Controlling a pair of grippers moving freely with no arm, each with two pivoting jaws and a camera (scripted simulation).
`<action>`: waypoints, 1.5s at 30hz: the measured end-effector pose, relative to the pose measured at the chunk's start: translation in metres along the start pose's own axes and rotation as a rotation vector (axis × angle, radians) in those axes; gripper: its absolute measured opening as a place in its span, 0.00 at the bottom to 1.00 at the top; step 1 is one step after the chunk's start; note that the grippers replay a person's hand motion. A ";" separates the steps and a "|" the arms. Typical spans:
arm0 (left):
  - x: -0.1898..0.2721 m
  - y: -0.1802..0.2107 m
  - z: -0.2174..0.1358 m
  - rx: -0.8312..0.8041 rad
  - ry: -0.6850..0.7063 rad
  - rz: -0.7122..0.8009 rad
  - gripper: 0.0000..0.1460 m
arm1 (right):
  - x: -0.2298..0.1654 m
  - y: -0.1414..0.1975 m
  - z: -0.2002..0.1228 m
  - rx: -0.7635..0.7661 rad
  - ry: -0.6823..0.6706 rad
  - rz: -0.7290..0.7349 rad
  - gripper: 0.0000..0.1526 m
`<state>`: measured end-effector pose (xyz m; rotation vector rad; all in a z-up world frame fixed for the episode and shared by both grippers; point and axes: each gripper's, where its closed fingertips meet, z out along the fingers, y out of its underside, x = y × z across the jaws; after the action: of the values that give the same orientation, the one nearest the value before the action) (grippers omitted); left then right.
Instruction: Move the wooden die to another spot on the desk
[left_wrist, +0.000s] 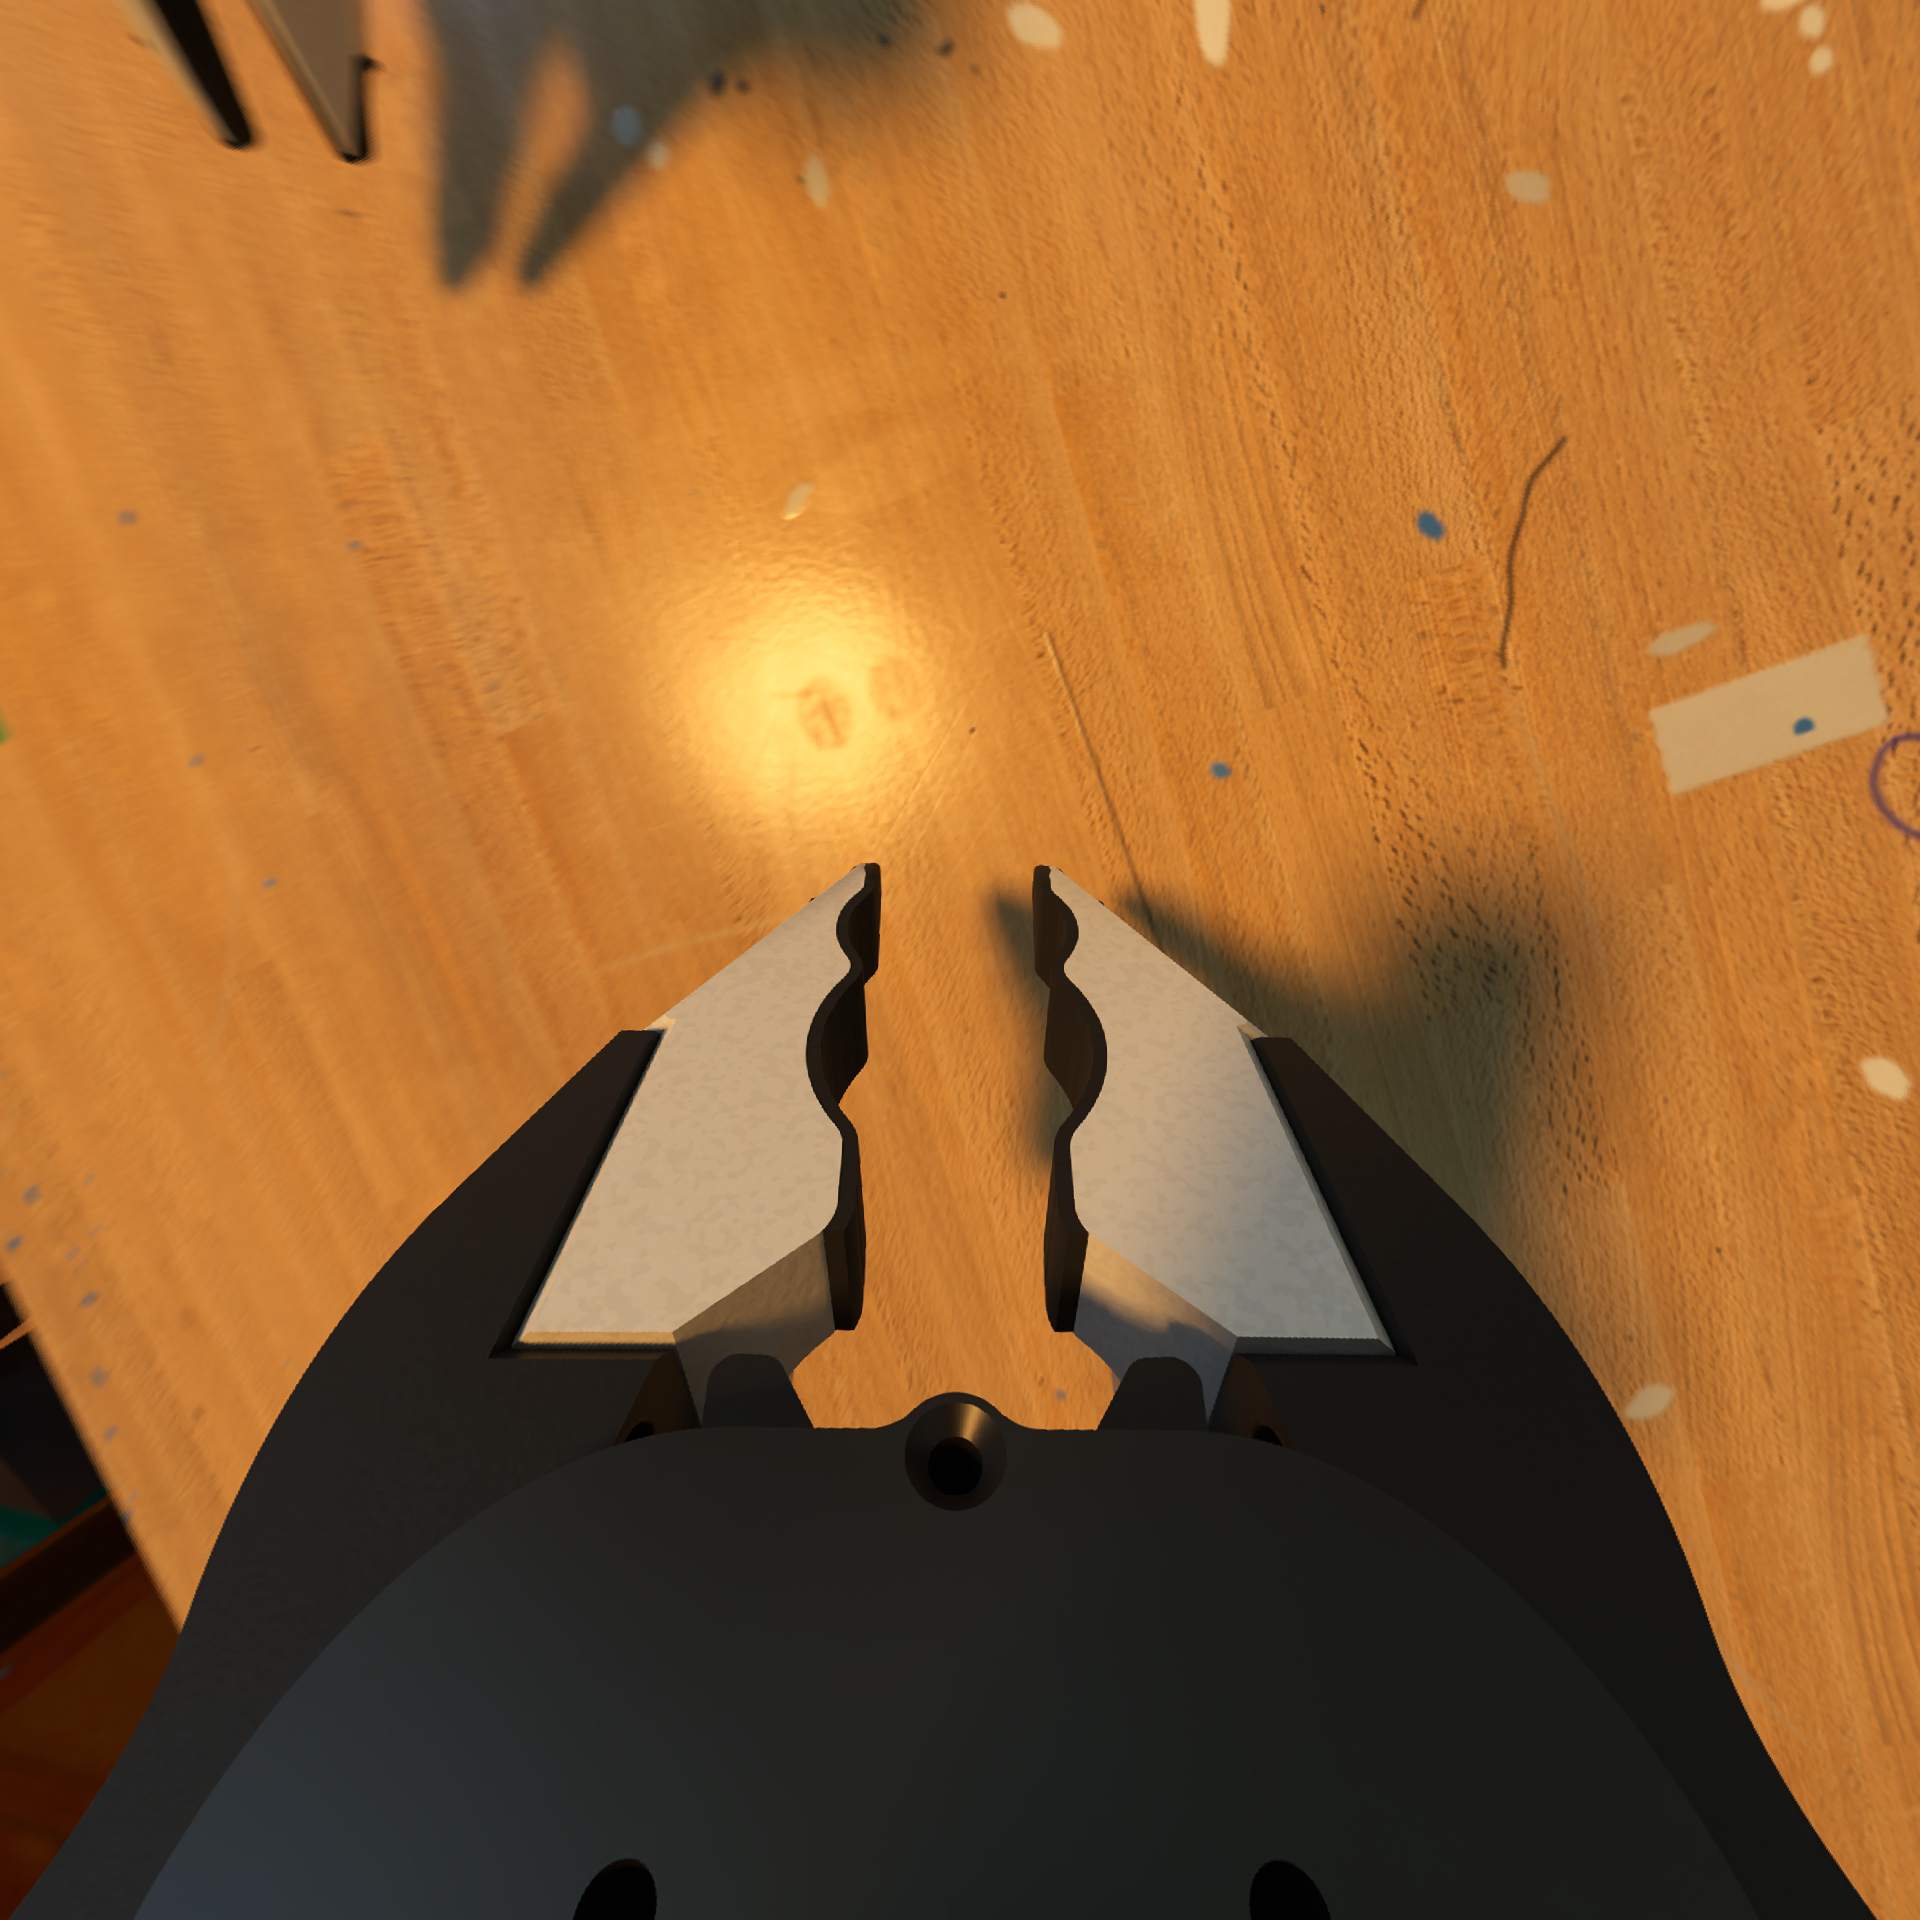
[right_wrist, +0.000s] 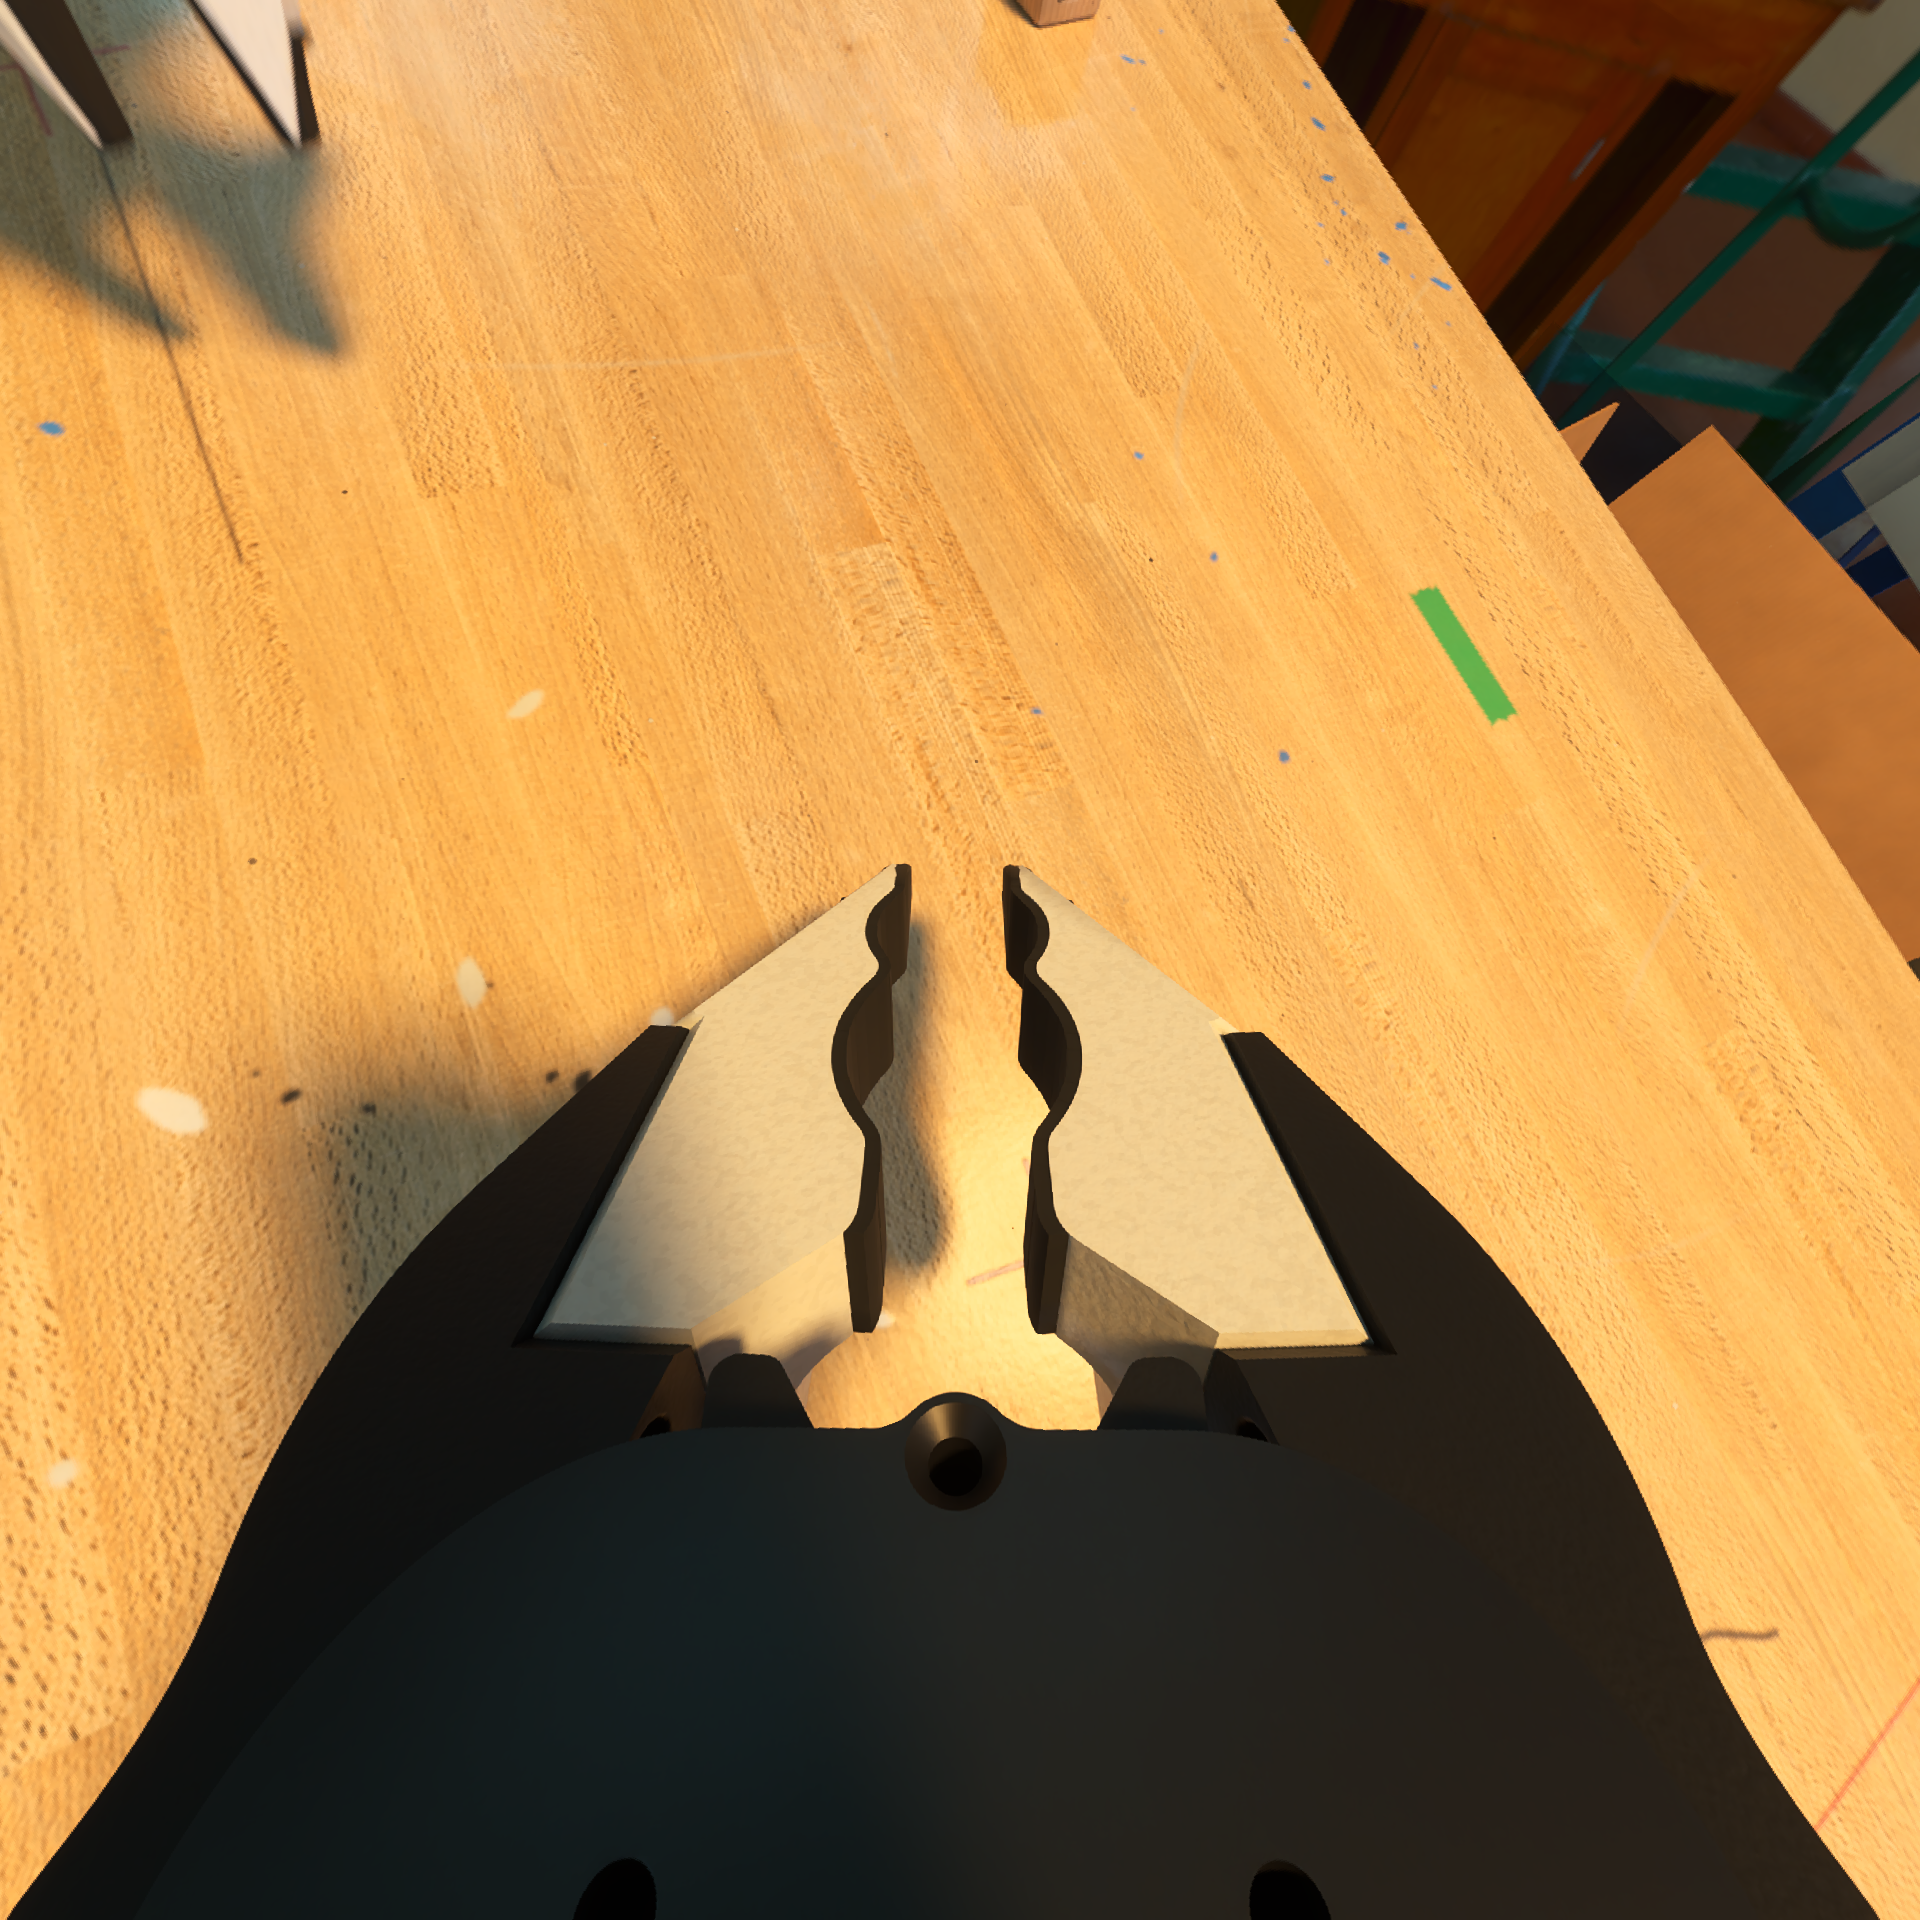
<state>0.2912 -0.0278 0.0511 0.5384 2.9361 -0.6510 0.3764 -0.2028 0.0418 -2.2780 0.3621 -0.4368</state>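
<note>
The wooden die (right_wrist: 1058, 10) shows only as a small brown block cut off by the top edge of the right wrist view, far ahead on the wooden desk (right_wrist: 727, 468). My right gripper (right_wrist: 956, 883) hovers over the desk with its jaws slightly apart and nothing between them. My left gripper (left_wrist: 956, 883) is open and empty above bare desk (left_wrist: 520, 520); the die does not show in its view. Each view shows the other gripper's fingers at its top left, in the left wrist view (left_wrist: 317, 73) and in the right wrist view (right_wrist: 255, 57).
A green tape strip (right_wrist: 1463, 655) lies near the desk's right edge (right_wrist: 1558, 436). Beyond it are a wooden cabinet (right_wrist: 1507, 135), a green metal frame (right_wrist: 1766, 270) and a cardboard sheet (right_wrist: 1787, 644). A beige tape piece (left_wrist: 1766, 712) lies on the desk to the left gripper's right.
</note>
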 end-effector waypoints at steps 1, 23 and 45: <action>-0.003 0.001 -0.010 0.010 -0.020 -0.006 0.20 | 0.000 0.000 0.000 0.000 0.001 0.001 0.11; -0.074 0.152 -0.170 -0.123 -0.448 -0.304 0.19 | 0.001 0.009 0.008 -0.024 -0.007 0.024 0.11; -0.062 0.241 -0.123 -0.308 -0.182 -0.406 0.27 | -0.001 0.022 0.015 -0.054 -0.032 0.050 0.11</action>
<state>0.4340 0.2084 0.0777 -0.1427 2.9031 -0.2457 0.3793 -0.2074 0.0160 -2.3198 0.4185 -0.3689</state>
